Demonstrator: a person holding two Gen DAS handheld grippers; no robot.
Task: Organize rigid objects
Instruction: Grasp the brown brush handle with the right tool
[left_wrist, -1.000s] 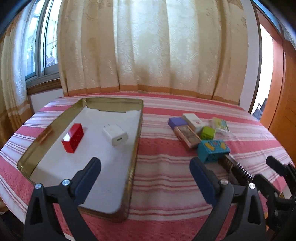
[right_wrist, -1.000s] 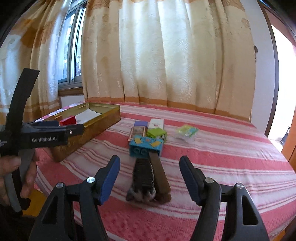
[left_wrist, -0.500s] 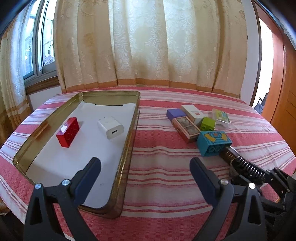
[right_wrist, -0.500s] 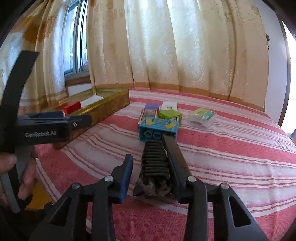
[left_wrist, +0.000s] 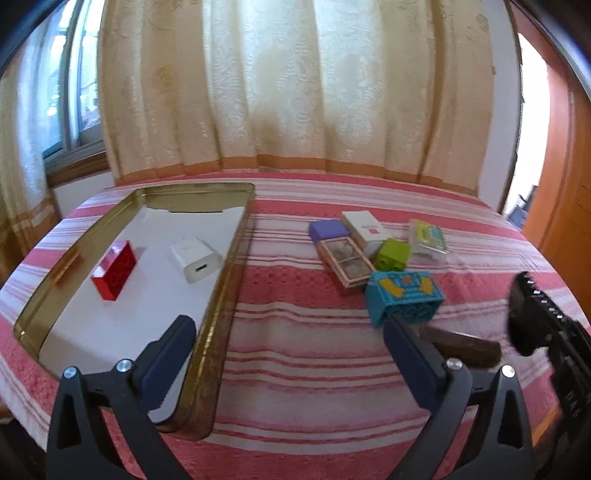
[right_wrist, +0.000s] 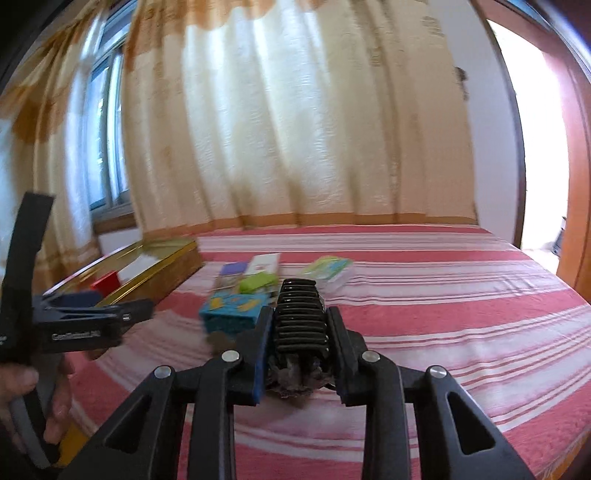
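Note:
My right gripper (right_wrist: 299, 347) is shut on a black ribbed spring-like part (right_wrist: 301, 321) and holds it above the striped cloth; it also shows at the right edge of the left wrist view (left_wrist: 532, 317). A brown bar (left_wrist: 461, 341) lies on the cloth below. My left gripper (left_wrist: 288, 354) is open and empty over the near corner of the gold tray (left_wrist: 221, 302). The tray holds a red brick (left_wrist: 114, 269) and a white charger (left_wrist: 195, 258). A blue printed brick (left_wrist: 404, 295) sits just beyond.
Behind the blue brick lie a green brick (left_wrist: 393, 254), a framed brown tile (left_wrist: 345, 262), a purple block (left_wrist: 328, 229), a white box (left_wrist: 365, 229) and a clear packet (left_wrist: 428, 238). Curtains hang behind the table. A door frame stands at the right.
My right gripper closed on the black ribbed part and lifted it off the cloth, leaving the brown bar lying there. My left gripper stayed open and shifted slightly.

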